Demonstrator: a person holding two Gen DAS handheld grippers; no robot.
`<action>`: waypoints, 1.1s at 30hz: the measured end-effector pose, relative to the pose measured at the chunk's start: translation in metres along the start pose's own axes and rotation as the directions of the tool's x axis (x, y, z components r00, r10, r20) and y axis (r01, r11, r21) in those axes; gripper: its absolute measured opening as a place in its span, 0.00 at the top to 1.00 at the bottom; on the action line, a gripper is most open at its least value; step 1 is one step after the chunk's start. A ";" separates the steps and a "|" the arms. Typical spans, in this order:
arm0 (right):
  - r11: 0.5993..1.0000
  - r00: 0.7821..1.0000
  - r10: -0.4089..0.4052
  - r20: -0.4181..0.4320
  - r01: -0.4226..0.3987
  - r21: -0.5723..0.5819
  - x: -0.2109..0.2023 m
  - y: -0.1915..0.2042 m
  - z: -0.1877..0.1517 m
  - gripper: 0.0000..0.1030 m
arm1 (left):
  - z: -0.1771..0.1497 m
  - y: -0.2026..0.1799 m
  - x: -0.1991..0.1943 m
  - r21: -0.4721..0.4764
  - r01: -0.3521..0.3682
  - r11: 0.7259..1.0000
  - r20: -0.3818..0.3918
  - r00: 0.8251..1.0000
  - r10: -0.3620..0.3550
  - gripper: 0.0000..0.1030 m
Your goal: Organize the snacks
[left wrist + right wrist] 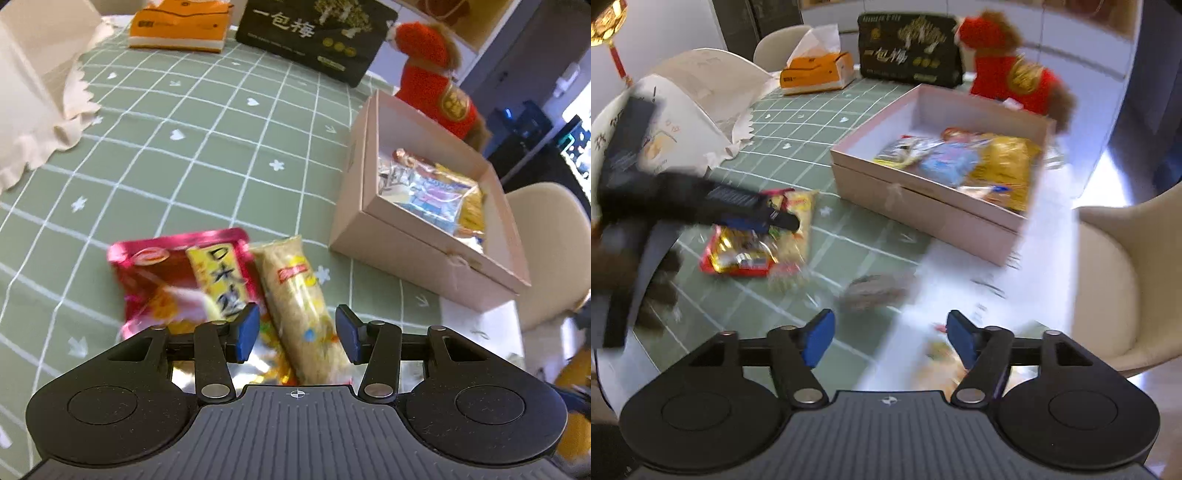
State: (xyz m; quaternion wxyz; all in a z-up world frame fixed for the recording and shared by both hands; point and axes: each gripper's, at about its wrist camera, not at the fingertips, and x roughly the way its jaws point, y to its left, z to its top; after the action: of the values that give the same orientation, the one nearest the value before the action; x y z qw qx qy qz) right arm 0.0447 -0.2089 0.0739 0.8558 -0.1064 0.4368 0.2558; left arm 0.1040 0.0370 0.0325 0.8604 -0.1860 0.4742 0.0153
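Observation:
My left gripper (295, 334) is open, its blue pads either side of a long beige snack packet (297, 295) lying on the green checked cloth. A pink-red snack bag (177, 280) lies just left of it. The open pale cardboard box (413, 229) to the right holds several snack packets (436, 192). In the right wrist view the left gripper (768, 218) hovers over those two packets (761, 240). My right gripper (890, 338) is open and empty above the table's near edge, in front of the box (923, 199).
An orange tissue box (181, 26), a black snack bag (314, 33) and a red plush toy (432, 74) stand at the back. A white paper bag (687, 103) is at the left. A cream chair (1126, 277) stands at the right. A blurred grey thing (875, 291) lies ahead of the right gripper.

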 end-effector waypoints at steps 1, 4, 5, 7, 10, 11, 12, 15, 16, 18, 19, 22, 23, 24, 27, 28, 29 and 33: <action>0.999 0.999 -0.034 0.018 0.035 -0.017 -0.007 0.000 -0.008 0.29 | 0.000 -0.005 0.003 0.019 -0.012 1.000 0.007 1.000 0.011 0.53; 0.997 0.997 -0.067 0.032 0.066 0.027 -0.015 -0.012 -0.027 0.22 | -0.004 -0.022 0.009 0.094 -0.058 0.994 0.018 0.998 0.057 0.57; 0.996 0.998 -0.057 0.025 0.056 0.063 -0.013 -0.018 -0.032 0.22 | -0.006 -0.027 0.009 0.120 -0.065 0.991 0.015 0.998 0.064 0.58; 0.988 0.999 -0.034 0.006 0.032 0.148 -0.003 -0.031 -0.038 0.22 | -0.017 -0.036 0.005 0.195 -0.054 0.979 -0.004 0.998 0.056 0.60; 0.970 1.000 0.022 0.008 -0.023 0.242 0.013 -0.038 -0.044 0.22 | -0.039 -0.044 -0.005 0.293 -0.010 0.956 -0.039 0.999 0.022 0.66; 0.967 0.999 0.033 0.017 -0.036 0.253 0.018 -0.035 -0.044 0.22 | -0.048 -0.045 -0.011 0.327 -0.003 0.945 -0.049 0.999 0.020 0.66; 0.967 0.999 0.045 0.021 -0.049 0.251 0.022 -0.031 -0.042 0.22 | -0.055 -0.045 -0.014 0.345 0.005 0.939 -0.058 0.998 0.017 0.66; 0.972 0.992 0.120 0.029 -0.123 0.201 0.028 -0.010 -0.040 0.21 | -0.070 -0.038 -0.028 0.347 0.037 0.937 -0.104 0.995 0.000 0.66; 0.972 0.987 0.157 0.024 -0.159 0.171 0.027 -0.002 -0.040 0.21 | -0.074 -0.034 -0.032 0.333 0.051 0.942 -0.125 0.992 -0.010 0.66; 0.977 0.983 0.184 0.009 -0.184 0.109 0.025 0.012 -0.042 0.21 | -0.078 -0.028 -0.037 0.314 0.055 0.948 -0.137 0.991 -0.013 0.66; 0.982 0.985 0.173 0.002 -0.172 0.078 0.024 0.018 -0.044 0.21 | -0.078 -0.026 -0.037 0.312 0.054 0.949 -0.136 0.991 -0.011 0.65; 0.993 0.993 0.111 -0.032 -0.109 0.037 0.027 0.023 -0.051 0.21 | -0.074 -0.028 -0.034 0.299 0.040 0.953 -0.122 0.993 -0.004 0.64; 0.995 0.994 0.097 -0.039 -0.096 0.040 0.027 0.020 -0.052 0.21 | -0.073 -0.029 -0.033 0.295 0.035 0.955 -0.114 0.993 -0.001 0.64; 0.995 0.995 0.093 -0.035 -0.092 0.046 0.023 0.018 -0.053 0.21 | -0.071 -0.031 -0.031 0.291 0.030 0.956 -0.104 0.995 0.000 0.64; 0.991 0.993 0.113 0.024 -0.115 0.071 0.004 0.006 -0.046 0.21 | -0.067 -0.038 -0.026 0.283 0.032 0.959 -0.092 0.996 -0.006 0.61; 0.990 0.993 0.112 0.042 -0.116 0.083 0.000 0.003 -0.042 0.21 | -0.067 -0.040 -0.025 0.293 0.039 0.955 -0.090 0.996 -0.013 0.60; 0.989 0.993 0.106 0.056 -0.111 0.098 0.000 0.000 -0.036 0.19 | -0.068 -0.041 -0.025 0.312 0.038 0.949 -0.083 0.996 -0.012 0.60; 0.988 0.996 0.063 0.057 -0.071 0.138 0.024 0.002 -0.014 0.17 | -0.080 -0.047 -0.027 0.417 0.015 0.909 -0.046 0.999 0.005 0.62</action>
State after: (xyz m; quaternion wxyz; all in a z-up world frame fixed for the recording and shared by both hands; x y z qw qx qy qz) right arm 0.0457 -0.2043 0.0460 0.8632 -0.0248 0.4344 0.2560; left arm 0.0340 -0.0295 0.0310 0.8693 0.0005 0.4856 -0.0928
